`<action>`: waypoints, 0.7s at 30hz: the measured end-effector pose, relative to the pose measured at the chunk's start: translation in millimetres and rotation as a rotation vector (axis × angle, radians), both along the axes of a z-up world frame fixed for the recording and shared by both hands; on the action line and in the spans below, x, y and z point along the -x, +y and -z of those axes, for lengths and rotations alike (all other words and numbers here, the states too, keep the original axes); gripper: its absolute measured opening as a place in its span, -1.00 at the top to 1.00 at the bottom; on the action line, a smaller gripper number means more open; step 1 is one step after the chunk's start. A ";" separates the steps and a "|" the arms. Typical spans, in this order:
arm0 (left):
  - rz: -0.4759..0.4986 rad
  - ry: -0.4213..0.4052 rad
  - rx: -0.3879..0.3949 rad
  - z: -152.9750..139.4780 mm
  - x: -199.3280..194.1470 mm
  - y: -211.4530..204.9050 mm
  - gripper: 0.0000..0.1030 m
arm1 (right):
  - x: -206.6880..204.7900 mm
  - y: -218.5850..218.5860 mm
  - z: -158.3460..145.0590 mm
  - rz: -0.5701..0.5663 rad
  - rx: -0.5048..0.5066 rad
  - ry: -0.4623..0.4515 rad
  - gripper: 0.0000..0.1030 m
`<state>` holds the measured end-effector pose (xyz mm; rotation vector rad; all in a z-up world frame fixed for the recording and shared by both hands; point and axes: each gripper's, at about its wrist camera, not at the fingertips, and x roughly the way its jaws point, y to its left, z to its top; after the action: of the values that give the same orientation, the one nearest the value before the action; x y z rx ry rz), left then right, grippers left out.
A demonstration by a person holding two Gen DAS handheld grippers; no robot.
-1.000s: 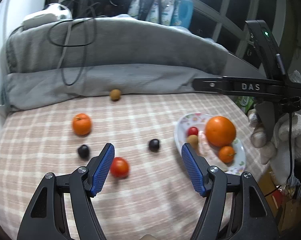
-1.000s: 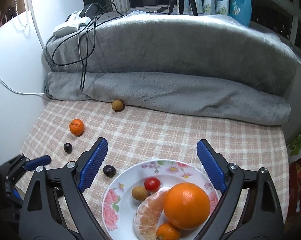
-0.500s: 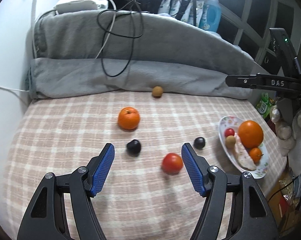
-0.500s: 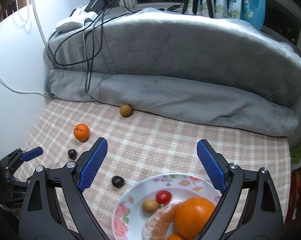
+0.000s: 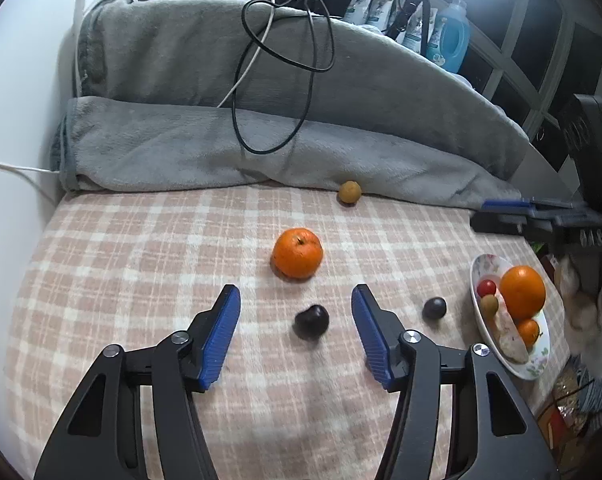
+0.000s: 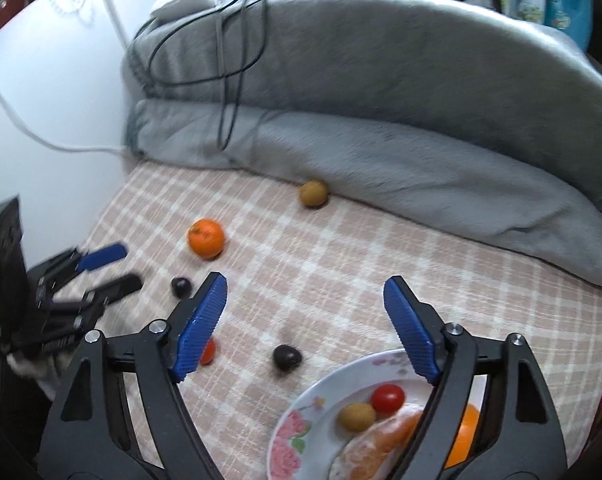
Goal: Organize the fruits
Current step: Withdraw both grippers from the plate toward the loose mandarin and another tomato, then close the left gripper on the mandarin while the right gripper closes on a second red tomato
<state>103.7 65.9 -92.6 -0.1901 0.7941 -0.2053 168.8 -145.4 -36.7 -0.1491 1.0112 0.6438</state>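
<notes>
- The left gripper (image 5: pixel 296 320) is hanging wide open over the checked cloth (image 5: pixel 141 264), holding nothing, and framing a dark plum (image 5: pixel 311 321) that is lying between its blue pads without touching them.
- The right gripper (image 6: pixel 306 320) is also gaping wide and empty, sitting above the near edge of the plate (image 6: pixel 297 432).
- Loose fruit is lying across the cloth: a mandarin (image 5: pixel 297 253) just beyond the plum, a second plum (image 5: pixel 434 308) near the plate, a small brown fruit (image 5: pixel 349 192) against the grey blanket (image 5: pixel 261 152), and a tomato (image 6: pixel 208 351) partly hidden behind the right gripper's left finger.
- The plate is already carrying an orange (image 5: pixel 522 291), a cherry tomato (image 6: pixel 387 398) and other pieces.
- The plum is probably going to feel light, smooth and somewhat soft, so it may be rolling or bruising; closing gently across its widest middle looks safest.
- No readable writing is showing now; the bottle labels behind are too blurred.
</notes>
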 end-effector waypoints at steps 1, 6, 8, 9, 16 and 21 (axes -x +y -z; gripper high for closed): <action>0.003 0.001 0.002 0.6 -2.6 0.8 -0.07 | 2.2 3.1 2.1 -0.018 0.000 0.009 -0.56; 0.022 0.012 0.007 2.2 -15.6 -0.8 -0.03 | 13.8 18.9 13.0 -0.097 0.011 0.045 -0.42; 0.031 0.016 0.011 2.4 -21.5 -2.4 -0.02 | 18.9 25.6 18.0 -0.123 0.015 0.060 -0.42; 0.035 0.019 0.010 2.6 -24.2 -3.2 0.00 | 21.1 28.8 20.5 -0.134 0.018 0.067 -0.39; 0.058 0.053 0.017 11.1 -46.3 -5.1 0.11 | 36.3 48.0 35.6 -0.207 0.035 0.115 -0.21; 0.070 0.072 0.023 15.2 -53.8 -7.4 0.11 | 45.8 58.5 46.8 -0.250 0.054 0.140 -0.08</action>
<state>157.5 58.5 -107.8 -0.1923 0.8705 -0.2748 123.0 -87.0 -83.5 -0.2840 1.1562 0.8637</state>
